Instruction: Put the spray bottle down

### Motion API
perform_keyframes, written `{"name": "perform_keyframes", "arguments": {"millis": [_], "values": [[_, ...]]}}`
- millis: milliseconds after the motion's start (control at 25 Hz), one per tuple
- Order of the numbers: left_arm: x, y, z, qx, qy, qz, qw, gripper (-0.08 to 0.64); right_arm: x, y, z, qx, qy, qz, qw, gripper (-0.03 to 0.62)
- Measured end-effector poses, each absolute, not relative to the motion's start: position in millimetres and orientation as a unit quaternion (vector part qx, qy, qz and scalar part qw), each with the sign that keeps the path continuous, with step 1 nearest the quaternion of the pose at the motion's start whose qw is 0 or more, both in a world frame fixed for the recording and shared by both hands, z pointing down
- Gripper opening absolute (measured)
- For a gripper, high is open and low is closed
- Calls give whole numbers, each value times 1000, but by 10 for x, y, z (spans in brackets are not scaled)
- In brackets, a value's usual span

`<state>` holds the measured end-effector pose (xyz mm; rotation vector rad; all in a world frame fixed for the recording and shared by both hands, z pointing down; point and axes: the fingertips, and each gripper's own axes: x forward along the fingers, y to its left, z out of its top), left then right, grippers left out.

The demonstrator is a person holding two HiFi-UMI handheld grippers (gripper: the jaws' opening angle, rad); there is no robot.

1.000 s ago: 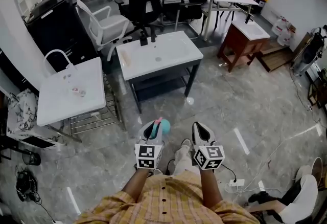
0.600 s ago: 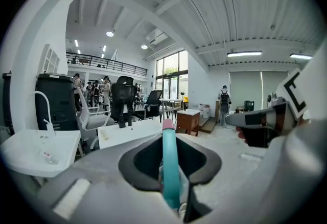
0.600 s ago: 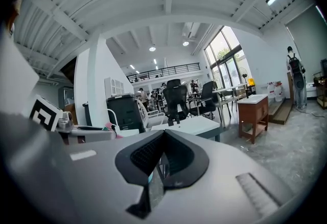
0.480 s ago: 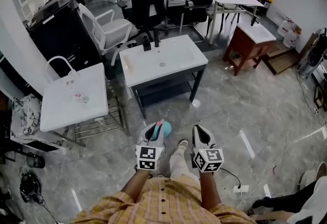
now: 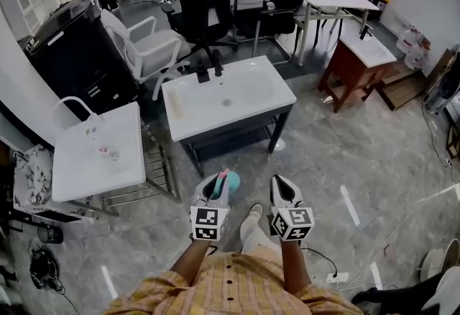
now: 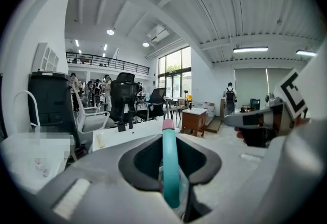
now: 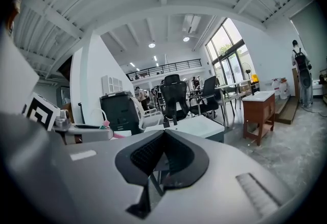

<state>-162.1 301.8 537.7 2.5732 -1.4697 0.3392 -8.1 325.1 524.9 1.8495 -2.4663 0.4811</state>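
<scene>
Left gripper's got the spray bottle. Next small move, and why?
Probably move the left gripper forward toward the white sink table: the spray bottle is clamped in its jaws above the floor, and that tabletop is the nearest surface straight ahead.

Spray bottle (image 5: pixel 231 181) mostly hidden inside left tongs (image 5: pixel 214 185), lower centre of head view. I only get its teal-pink top, rest of the body not visible. Small bits (image 5: pixel 106 153) on white table (image 5: pixel 93 177) at left are too small to ID. Person's shirt (image 5: pixel 230 281) cut off by btm edge.
</scene>
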Motion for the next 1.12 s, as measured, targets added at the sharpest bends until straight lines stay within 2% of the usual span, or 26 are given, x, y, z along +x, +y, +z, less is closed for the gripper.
{"name": "perform_keyframes", "arguments": {"millis": [560, 1120], "values": [[-977, 1035, 5148, 843, -521, 109, 82, 69, 608, 1226, 4977, 568, -809, 150, 11, 0], [-542, 291, 5291, 831, -531, 135, 94, 69, 1048, 435, 5289, 555, -810, 188, 13, 0]]}}
